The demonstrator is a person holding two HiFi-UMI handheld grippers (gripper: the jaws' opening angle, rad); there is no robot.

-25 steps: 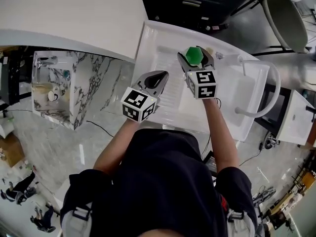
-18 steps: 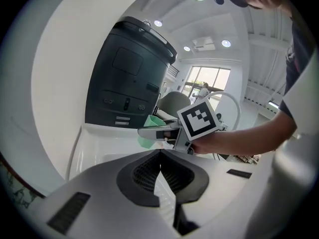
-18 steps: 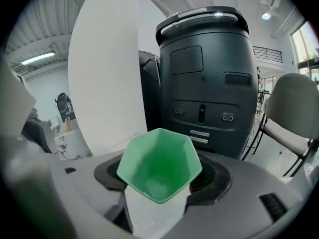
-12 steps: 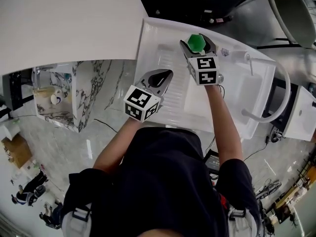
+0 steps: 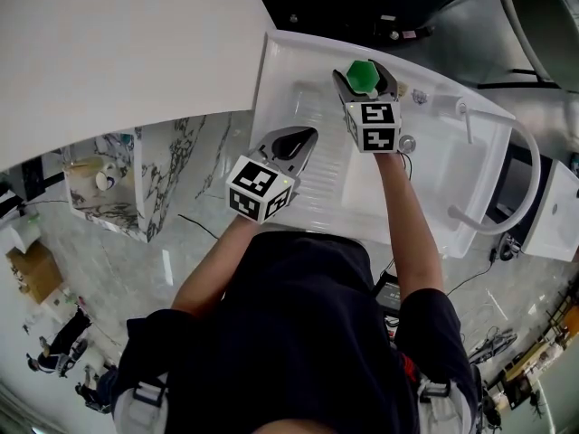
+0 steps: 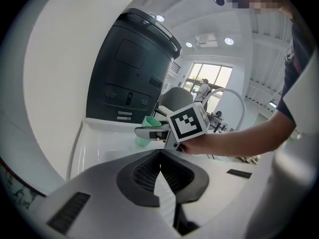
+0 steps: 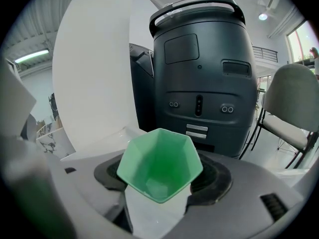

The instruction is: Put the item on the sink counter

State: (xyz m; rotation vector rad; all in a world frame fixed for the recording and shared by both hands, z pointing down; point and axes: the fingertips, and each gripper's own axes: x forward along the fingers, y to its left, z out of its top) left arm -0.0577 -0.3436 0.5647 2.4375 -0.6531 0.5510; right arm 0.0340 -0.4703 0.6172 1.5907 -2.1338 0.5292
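A green hexagonal cup (image 5: 361,73) is held upright over the far part of the white sink counter (image 5: 312,183), with my right gripper (image 5: 365,80) shut on it. In the right gripper view the cup (image 7: 159,167) sits between the jaws, its open mouth toward the camera. My left gripper (image 5: 289,143) hovers over the ribbed draining board with its jaws shut and nothing in them. From the left gripper view I see its shut jaws (image 6: 159,158) and, beyond them, the right gripper's marker cube (image 6: 187,124) and the cup (image 6: 146,129).
The sink basin (image 5: 434,174) with its drain (image 5: 406,143) lies right of the draining board, under an arched white faucet (image 5: 520,188). A dark grey machine (image 7: 199,68) stands behind the counter. A white curved surface (image 5: 118,52) is at the left, a chair (image 7: 291,106) at the right.
The right gripper has carried the green cup slightly farther toward the counter's back edge. The left gripper has stayed over the draining board.
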